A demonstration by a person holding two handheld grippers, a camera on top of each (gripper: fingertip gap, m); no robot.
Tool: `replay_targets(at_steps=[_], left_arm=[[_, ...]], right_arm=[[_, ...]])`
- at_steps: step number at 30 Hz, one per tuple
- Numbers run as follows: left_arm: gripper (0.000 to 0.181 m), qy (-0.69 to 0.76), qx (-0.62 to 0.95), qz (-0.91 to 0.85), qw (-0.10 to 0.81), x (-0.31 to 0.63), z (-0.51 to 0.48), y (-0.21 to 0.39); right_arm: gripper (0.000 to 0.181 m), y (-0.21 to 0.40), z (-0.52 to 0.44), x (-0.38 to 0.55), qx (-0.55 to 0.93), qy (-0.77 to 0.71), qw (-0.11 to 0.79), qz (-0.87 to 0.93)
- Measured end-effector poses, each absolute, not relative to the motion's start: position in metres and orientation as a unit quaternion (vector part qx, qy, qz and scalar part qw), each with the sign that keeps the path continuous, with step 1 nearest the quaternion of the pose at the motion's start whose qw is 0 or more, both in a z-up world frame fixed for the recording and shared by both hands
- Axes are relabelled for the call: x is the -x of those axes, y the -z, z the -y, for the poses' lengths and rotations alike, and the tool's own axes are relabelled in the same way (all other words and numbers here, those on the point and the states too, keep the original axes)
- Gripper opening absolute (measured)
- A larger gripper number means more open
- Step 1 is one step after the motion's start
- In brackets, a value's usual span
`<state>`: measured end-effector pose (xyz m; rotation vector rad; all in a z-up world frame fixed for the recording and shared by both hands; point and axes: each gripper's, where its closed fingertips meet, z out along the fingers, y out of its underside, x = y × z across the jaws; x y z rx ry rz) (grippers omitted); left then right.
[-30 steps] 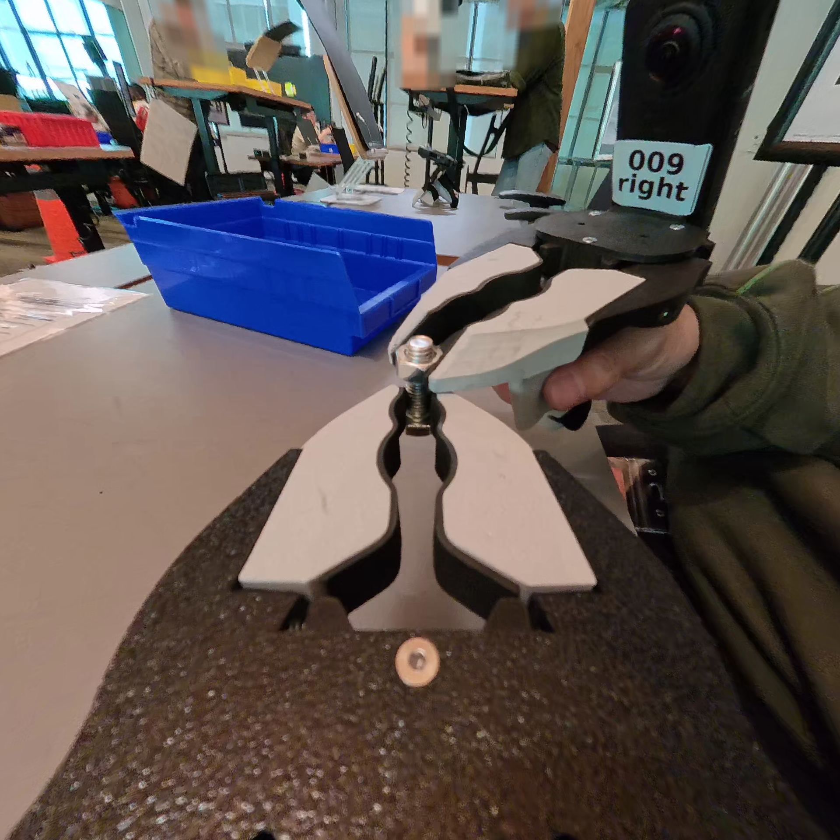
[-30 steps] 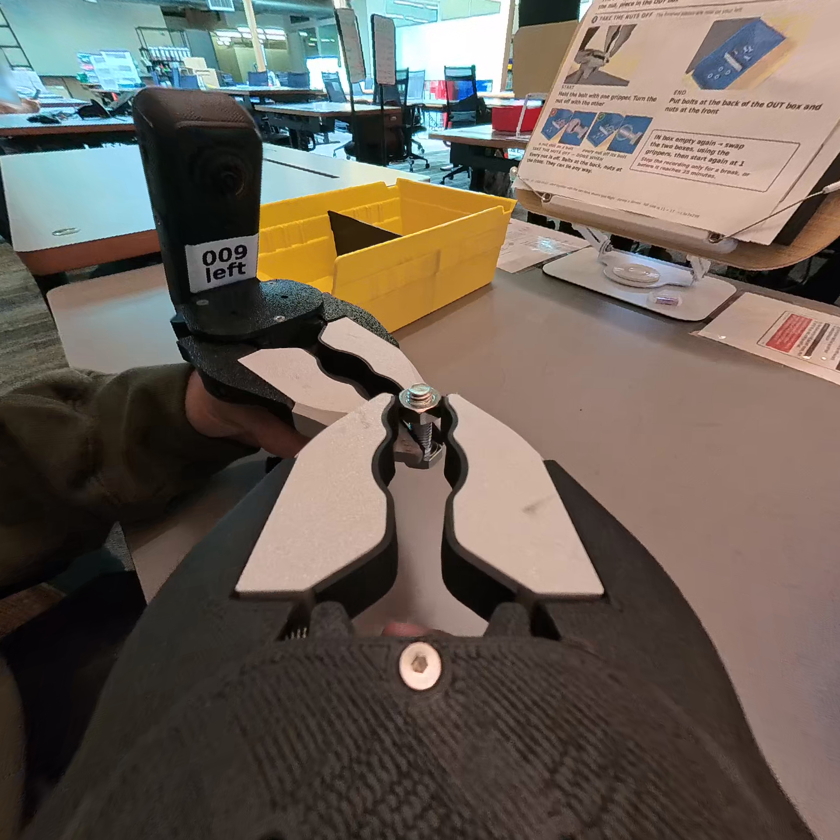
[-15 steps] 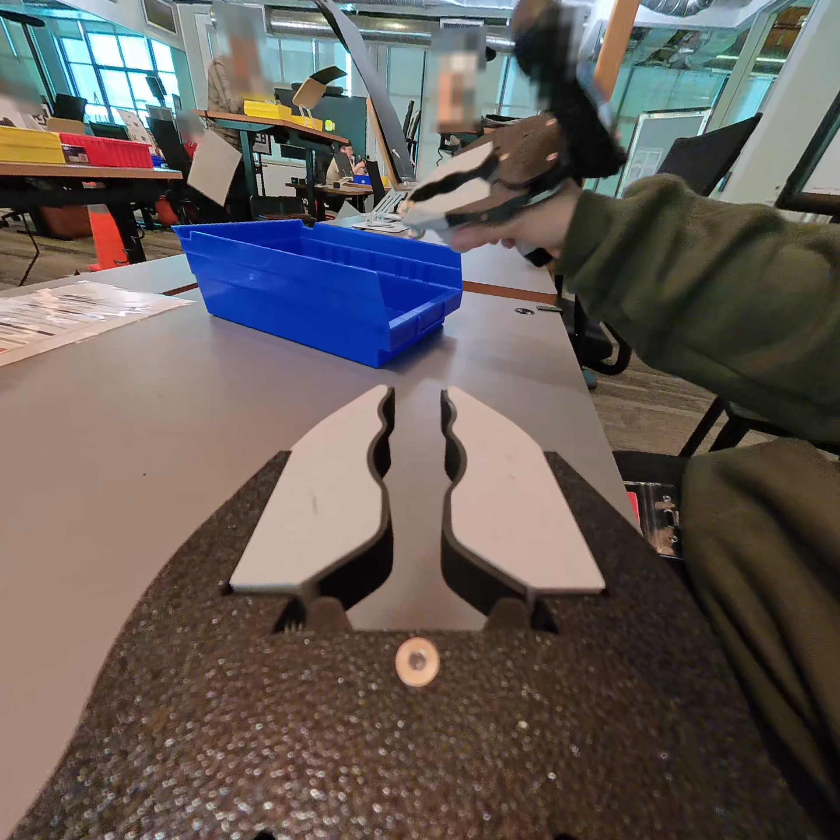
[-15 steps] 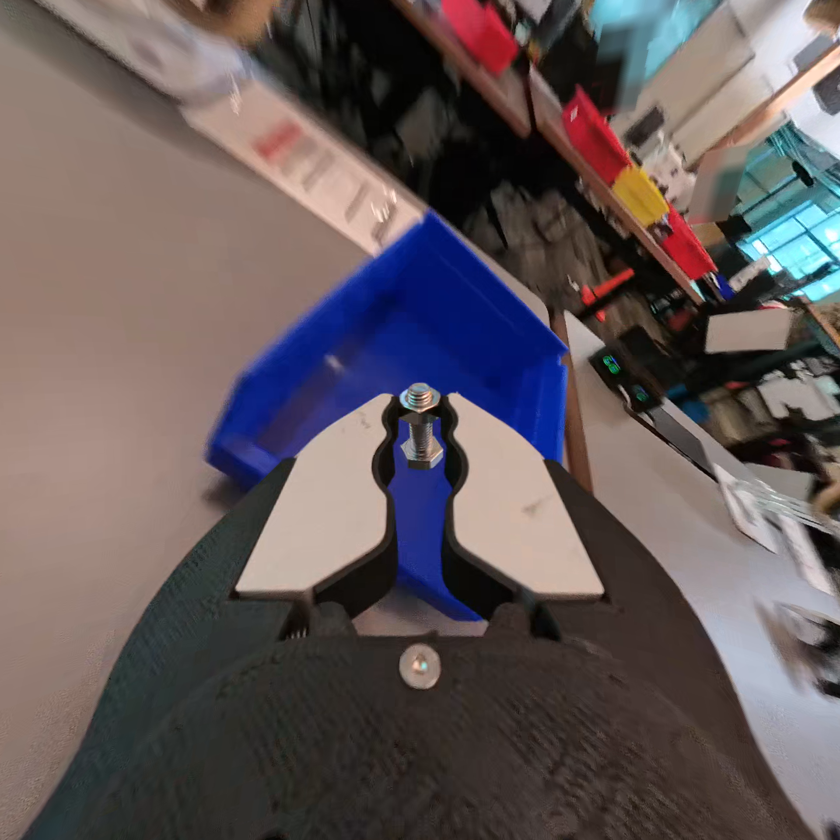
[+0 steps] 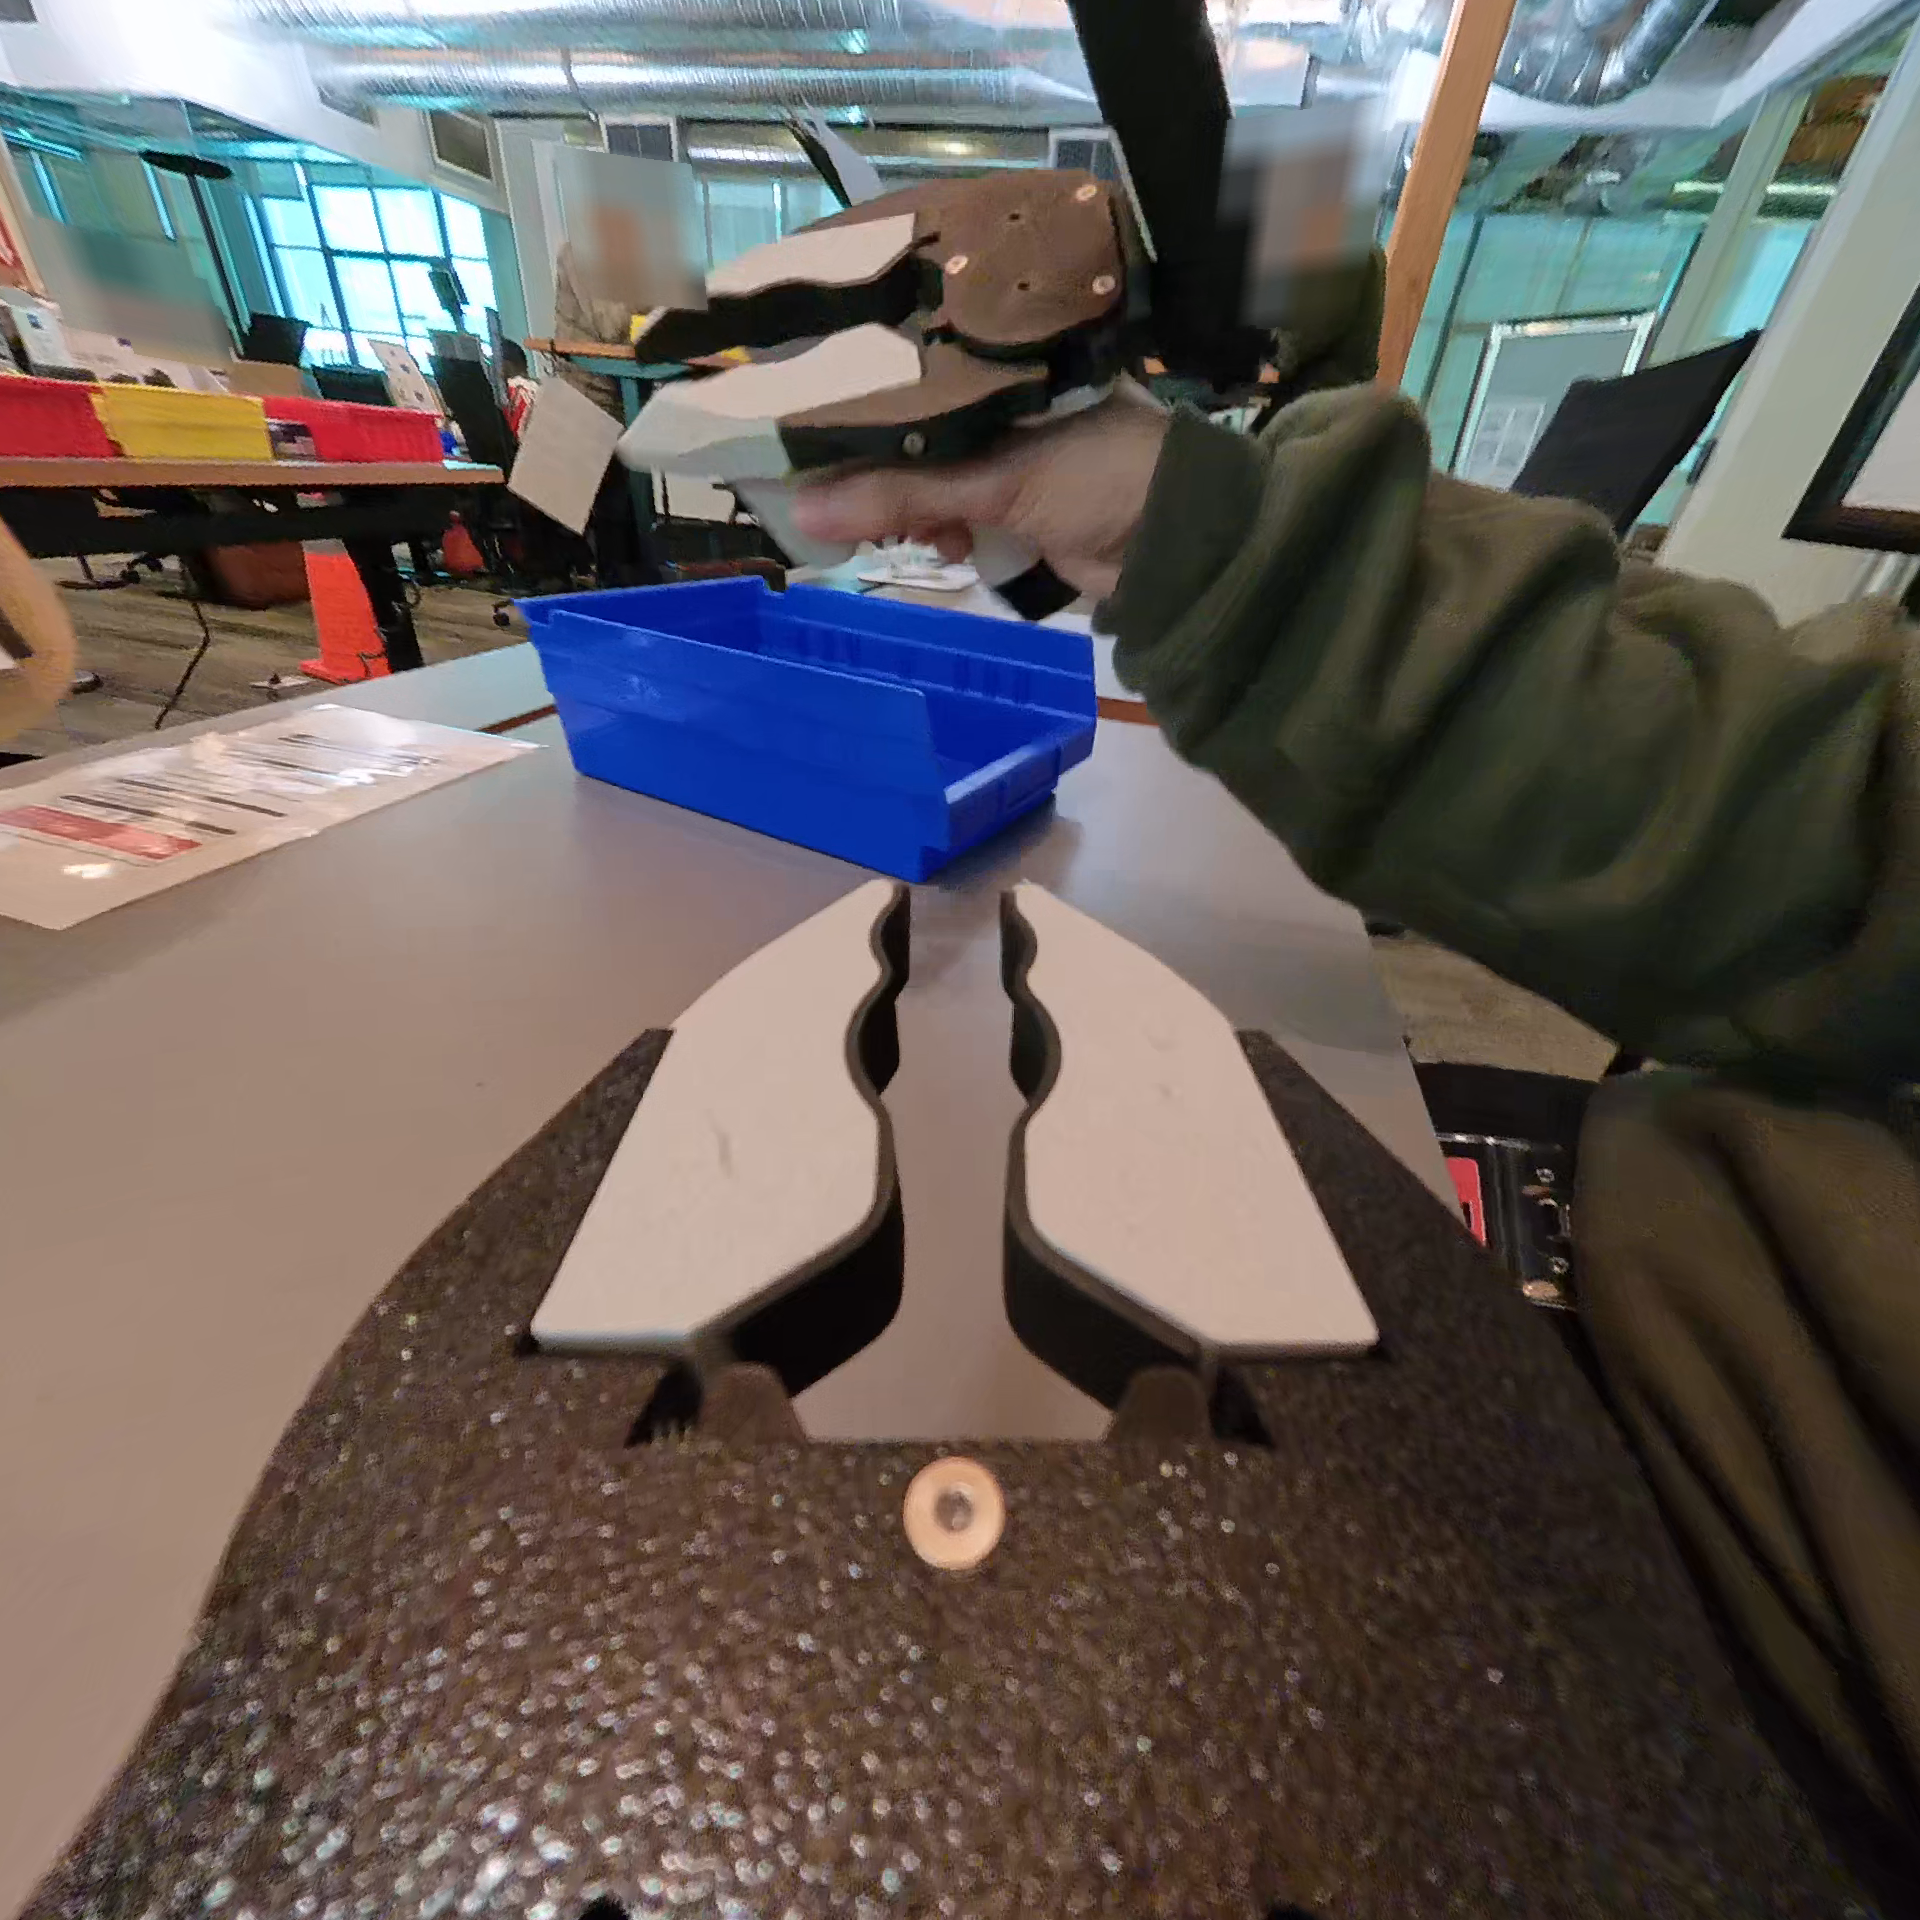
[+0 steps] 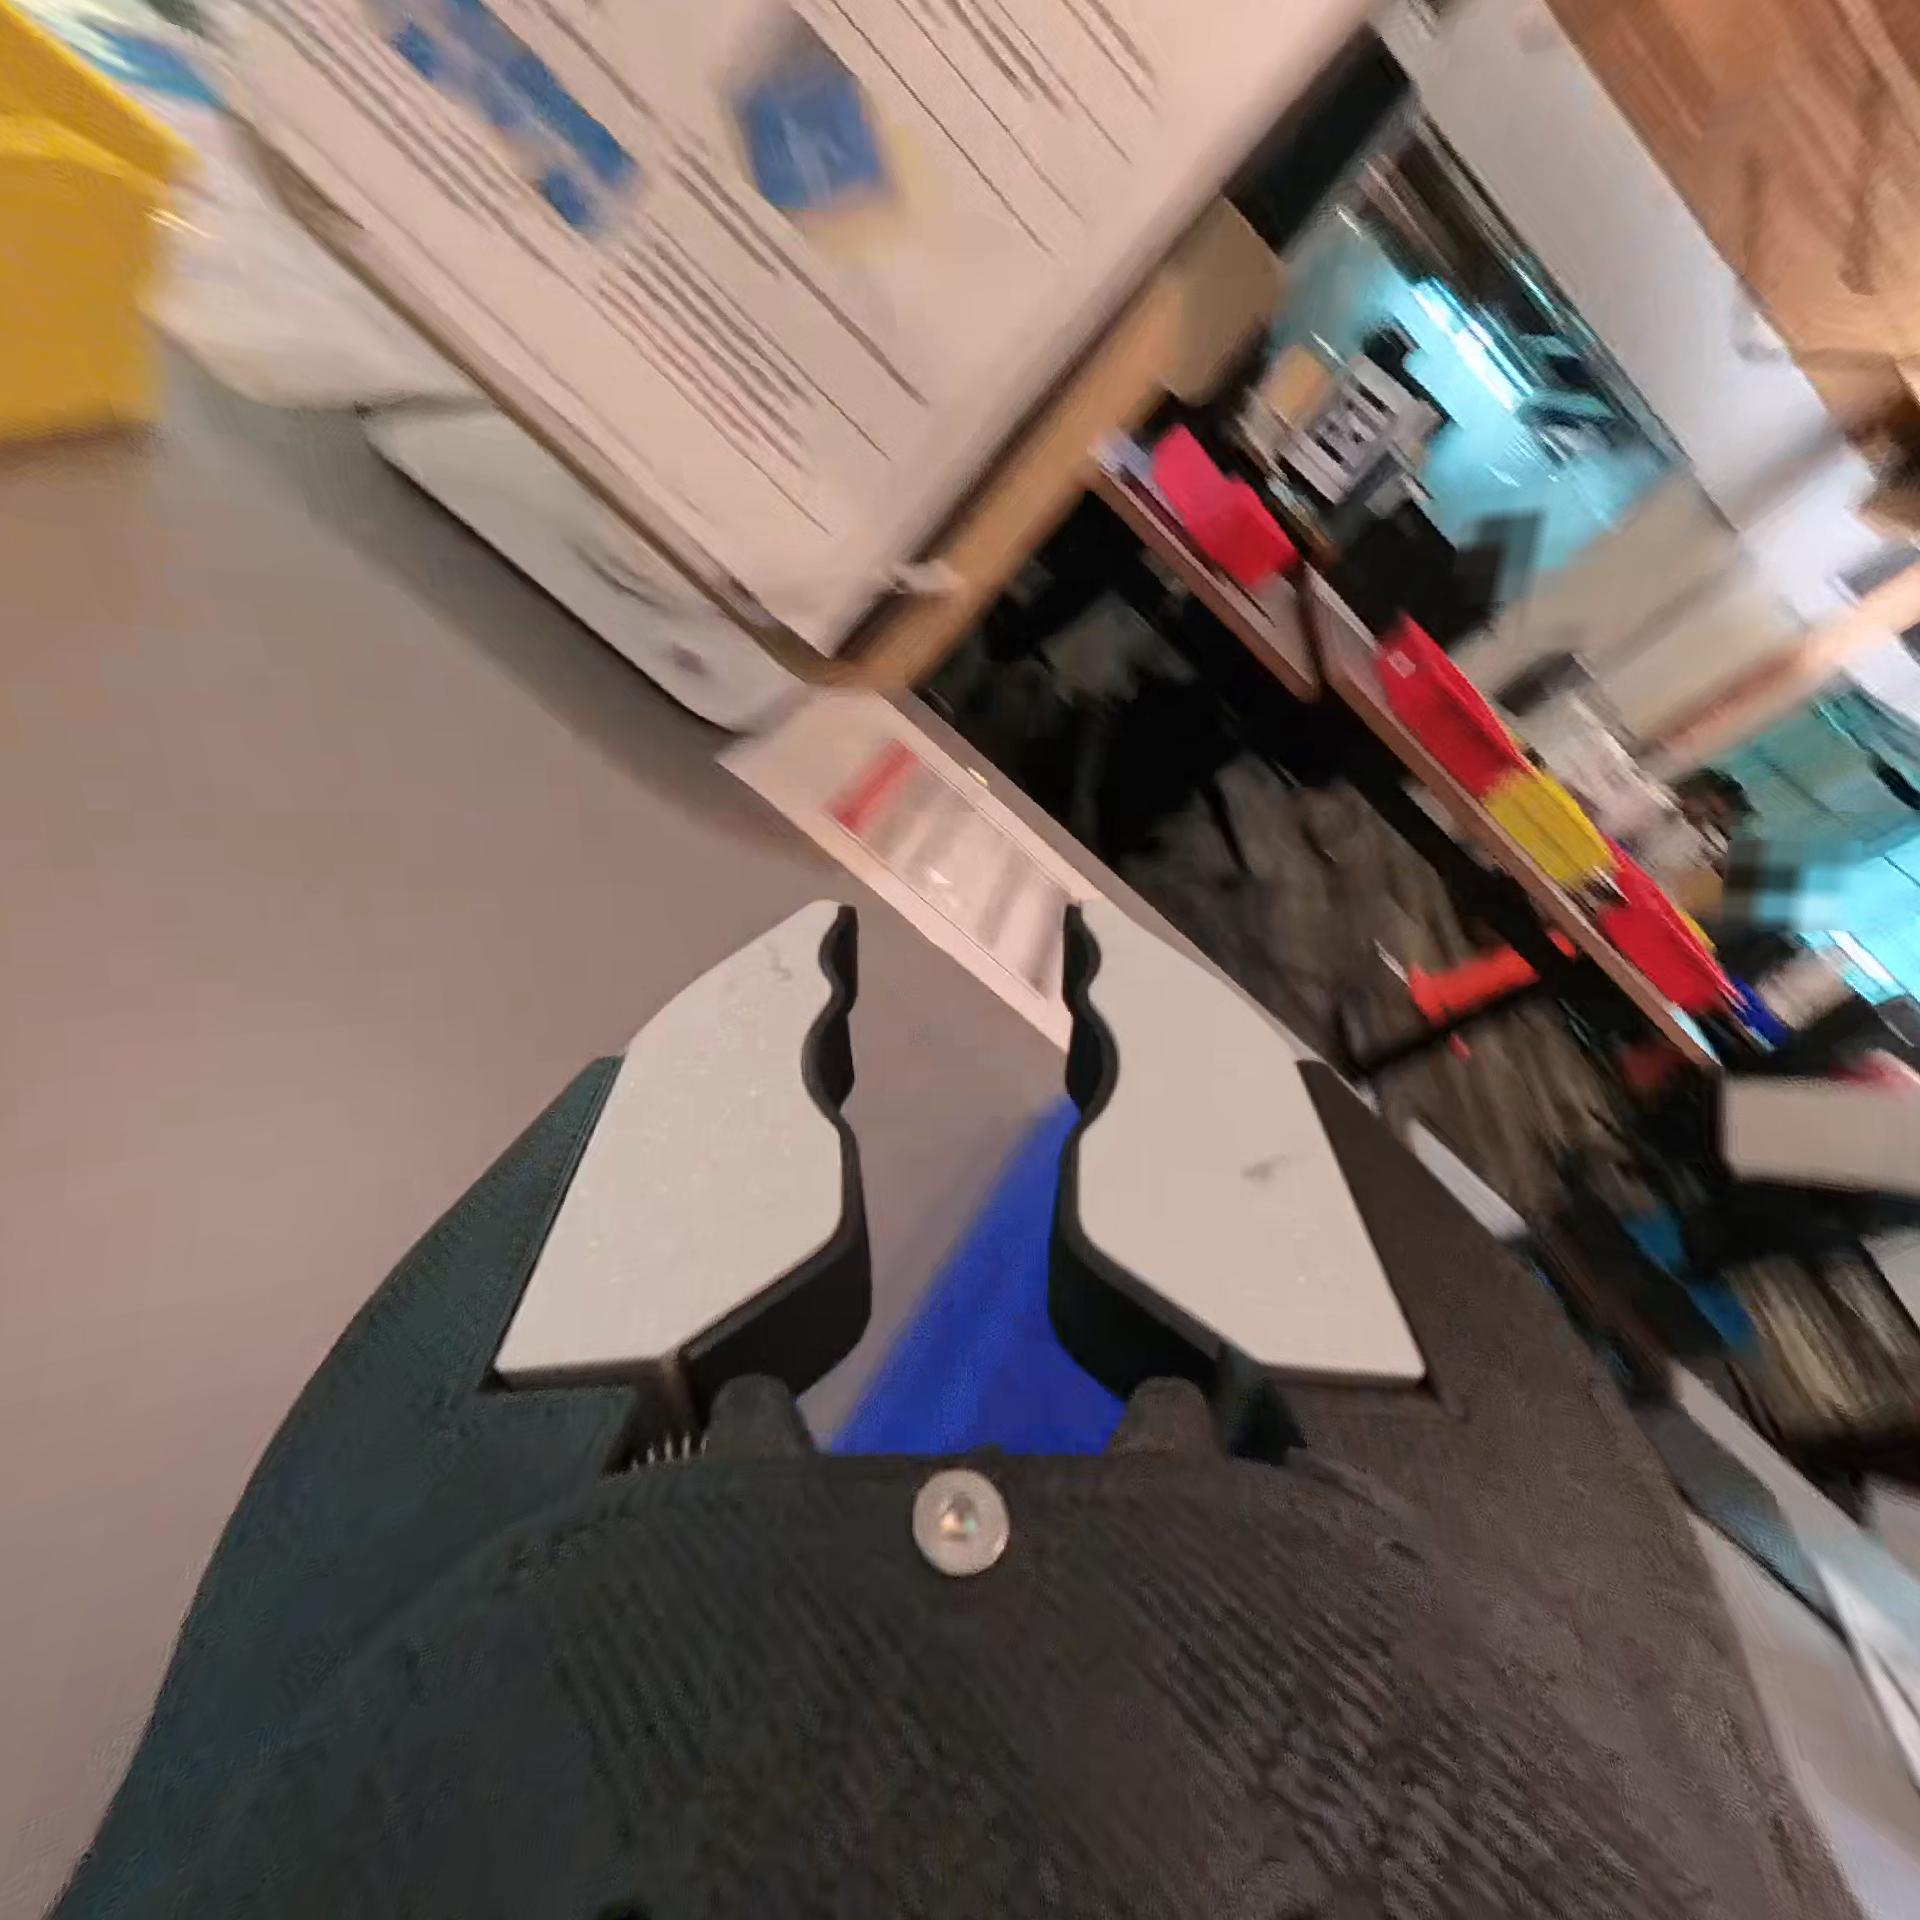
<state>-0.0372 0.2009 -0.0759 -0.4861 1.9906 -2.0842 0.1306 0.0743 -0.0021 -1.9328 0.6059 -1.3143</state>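
Note:
My left gripper is low over the grey table, with its jaws a little apart and nothing between them. A blue bin stands on the table just beyond it. My right gripper is held in a hand above the far side of the bin, open and empty. In the blurred right wrist view the right gripper is tilted, with its jaws wide apart. A strip of the blue bin shows between its fingers. No bolt or nut shows in either view.
A laminated sheet lies left of the bin. A green sleeve crosses the right side. A yellow bin, a printed sheet on a stand and a card show, blurred. Other tables stand behind. There is about 25 cm between the tips of the two grippers.
A second ago both grippers held one bolt with a nut. The left let go, the right carried the bolt over the blue bin and has now opened; the bolt is gone from it.

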Motion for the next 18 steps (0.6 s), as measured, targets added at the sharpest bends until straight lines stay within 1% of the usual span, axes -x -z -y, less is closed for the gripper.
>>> replay_targets(at_steps=[5,8,11,13,15,18], left_arm=[[0.015,0.708,0.176,-0.668,0.146,0.032,-0.226,0.06],[0.013,0.702,0.194,-0.666,0.166,0.029,-0.243,0.053],[0.013,0.663,0.231,-0.686,0.191,0.023,-0.268,0.054],[0.013,0.616,0.261,-0.705,0.234,0.017,-0.297,0.059],[0.013,0.572,0.309,-0.706,0.28,0.009,-0.335,0.065],[0.012,0.527,0.428,-0.665,0.31,-0.003,-0.396,0.075]], right_arm=[[0.035,0.039,-0.21,-0.112,0.779,0.408,0.459,-0.13],[0.035,0.073,-0.258,-0.111,0.773,0.351,0.513,-0.128],[0.035,0.104,-0.287,-0.112,0.766,0.292,0.557,-0.137],[0.035,0.116,-0.295,-0.112,0.758,0.279,0.576,-0.13],[0.035,0.119,-0.295,-0.111,0.749,0.269,0.592,-0.13],[0.036,0.108,-0.288,-0.109,0.722,0.26,0.627,-0.136]])
